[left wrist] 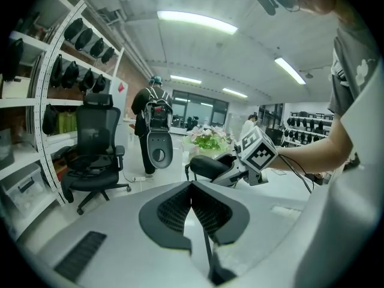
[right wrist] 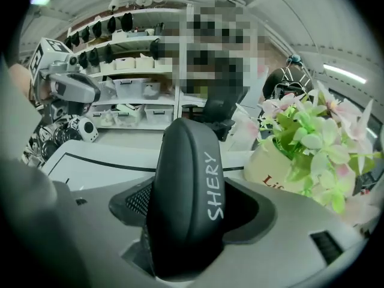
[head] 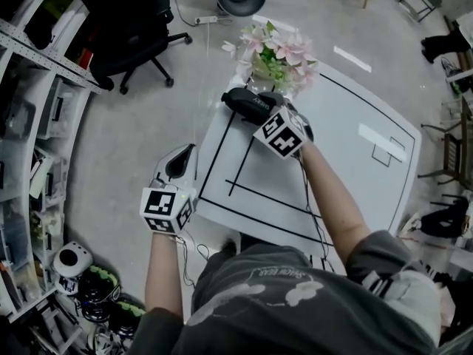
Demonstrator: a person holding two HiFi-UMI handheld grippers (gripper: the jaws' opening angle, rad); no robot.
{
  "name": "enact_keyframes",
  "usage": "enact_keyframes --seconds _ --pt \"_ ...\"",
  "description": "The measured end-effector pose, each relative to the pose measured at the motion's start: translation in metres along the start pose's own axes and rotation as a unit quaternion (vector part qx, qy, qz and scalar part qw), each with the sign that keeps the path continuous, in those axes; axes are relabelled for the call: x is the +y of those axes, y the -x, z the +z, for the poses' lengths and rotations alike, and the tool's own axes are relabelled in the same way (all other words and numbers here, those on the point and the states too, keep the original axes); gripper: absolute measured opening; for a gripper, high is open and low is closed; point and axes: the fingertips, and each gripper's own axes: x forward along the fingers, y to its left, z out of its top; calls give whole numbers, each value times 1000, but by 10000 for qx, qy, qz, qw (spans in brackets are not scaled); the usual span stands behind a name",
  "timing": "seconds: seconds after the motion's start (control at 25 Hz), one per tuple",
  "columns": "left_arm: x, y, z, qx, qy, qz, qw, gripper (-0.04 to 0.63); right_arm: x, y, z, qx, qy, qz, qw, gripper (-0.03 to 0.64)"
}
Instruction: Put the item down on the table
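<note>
A black oblong case [head: 246,102] lettered SHERY [right wrist: 186,191] is held in my right gripper [head: 260,108], which is shut on it above the far left corner of the white table [head: 340,161]. The case rises between the jaws [right wrist: 187,221] and hides their tips. It also shows in the left gripper view as a dark case [left wrist: 207,167] ahead of the marker cube. My left gripper [head: 183,158] hangs off the table's left edge over the floor, its pads touching [left wrist: 192,188] with nothing between them.
A pot of pink and white flowers [head: 277,54] [right wrist: 300,149] stands at the table's far corner, right beside the case. Black tape lines [head: 251,191] mark the tabletop. A black office chair [head: 137,28] and shelving [head: 29,124] stand to the left.
</note>
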Motion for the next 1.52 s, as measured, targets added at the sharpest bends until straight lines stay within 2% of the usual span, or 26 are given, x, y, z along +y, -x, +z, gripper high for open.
enact_keyframes --seconds 0.28,0.52,0.72,1.2,1.52 --pt "3 9 -16 59 155 51 9998 3 12 -8 -2 362 554 130 9977 331" --pt "0 19 -20 12 211 57 9998 3 16 -8 -3 318 409 -12 9987 335" --pt "-4 30 -19 -48 167 58 9998 3 14 0 -1 333 594 -254 9974 339" --pt "-15 76 -9 -371 141 60 9992 3 24 51 21 98 437 -656 9968 336" --pt "-31 117 1 -711 3 -60 9975 3 55 104 35 -437 0 -946 9946 270"
